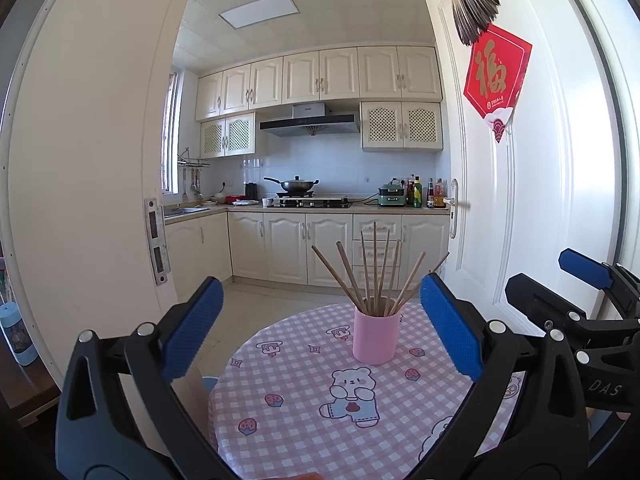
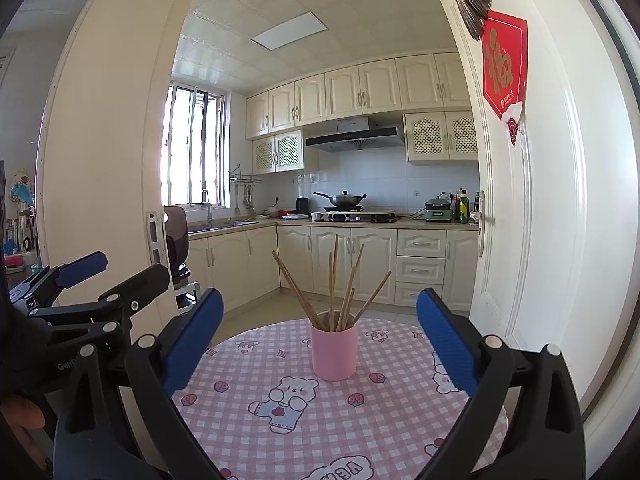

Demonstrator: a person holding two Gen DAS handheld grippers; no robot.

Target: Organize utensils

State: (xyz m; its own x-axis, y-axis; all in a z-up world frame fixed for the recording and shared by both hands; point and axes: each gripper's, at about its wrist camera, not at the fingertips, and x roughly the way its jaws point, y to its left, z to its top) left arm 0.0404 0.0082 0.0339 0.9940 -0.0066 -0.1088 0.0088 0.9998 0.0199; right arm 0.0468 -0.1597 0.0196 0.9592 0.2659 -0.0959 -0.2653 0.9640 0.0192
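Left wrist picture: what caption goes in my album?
Open left gripper facing a pink cylindrical cup of wooden chopsticks on a checked tablecloth.

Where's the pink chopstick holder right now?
The pink holder stands upright on the round checked table, centred ahead of both open grippers in each wrist view, just beyond the printed bear, with the chopsticks fanning out of it.
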